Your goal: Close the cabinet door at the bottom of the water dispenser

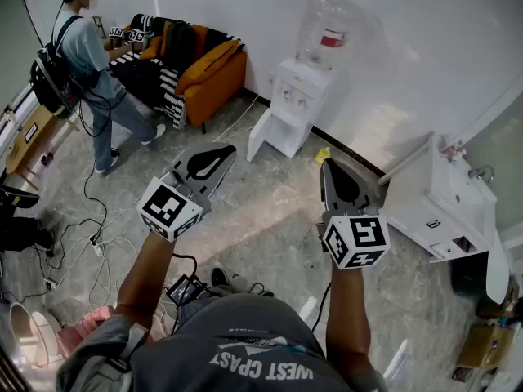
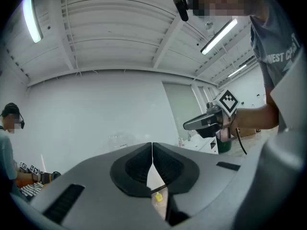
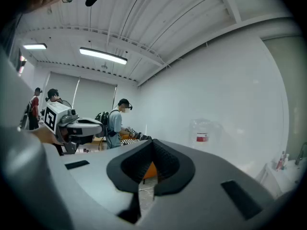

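The white water dispenser [image 1: 300, 96] stands against the far wall with a clear bottle [image 1: 328, 29] on top. Its bottom cabinet door [image 1: 258, 140] hangs open towards the left. Both grippers are held level in the air well short of it, over the floor. My left gripper [image 1: 226, 149] is shut with nothing in it, and its jaws meet at the tip [image 2: 152, 145]. My right gripper [image 1: 326, 164] is also shut and empty [image 3: 153, 142]. The bottle [image 3: 203, 131] with its red label shows faintly in the right gripper view.
A small yellow object [image 1: 324, 154] lies on the floor right of the dispenser. An orange sofa [image 1: 214, 75] and a standing person [image 1: 88, 60] are at the back left. A white sink cabinet [image 1: 445, 207] is at the right. Cables [image 1: 91, 250] lie on the floor at the left.
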A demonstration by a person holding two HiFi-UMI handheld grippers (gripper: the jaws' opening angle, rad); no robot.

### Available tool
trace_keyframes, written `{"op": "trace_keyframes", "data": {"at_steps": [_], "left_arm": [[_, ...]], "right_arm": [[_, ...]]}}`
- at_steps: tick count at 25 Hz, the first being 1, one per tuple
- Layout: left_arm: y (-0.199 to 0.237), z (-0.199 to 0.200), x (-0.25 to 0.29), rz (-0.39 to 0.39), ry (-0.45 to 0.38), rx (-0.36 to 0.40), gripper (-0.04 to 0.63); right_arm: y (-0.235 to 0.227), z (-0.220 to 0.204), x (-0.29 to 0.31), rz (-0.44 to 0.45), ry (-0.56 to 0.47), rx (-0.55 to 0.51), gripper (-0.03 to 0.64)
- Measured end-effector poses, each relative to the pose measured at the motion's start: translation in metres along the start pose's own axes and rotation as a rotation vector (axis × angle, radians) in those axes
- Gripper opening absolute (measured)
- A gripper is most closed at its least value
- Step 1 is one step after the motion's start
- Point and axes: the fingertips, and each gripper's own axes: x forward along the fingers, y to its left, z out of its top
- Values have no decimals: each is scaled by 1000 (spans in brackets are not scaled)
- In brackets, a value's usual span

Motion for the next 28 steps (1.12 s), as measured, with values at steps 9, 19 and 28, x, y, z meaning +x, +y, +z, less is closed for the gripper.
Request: {"op": "trace_keyframes", "data": {"at_steps": [9,19,28], "left_arm": [[16,-11,-10,-8,-5,-11,18],[48,-17,-33,-13,-23,-18,18],[72,-30,-49,-21,-45,-36,18]], "right_arm": [[13,-5,13,-18,9,3,28],[37,-4,37,-24,-11,58,29],[56,-8,55,-51,13,44,29]]}}
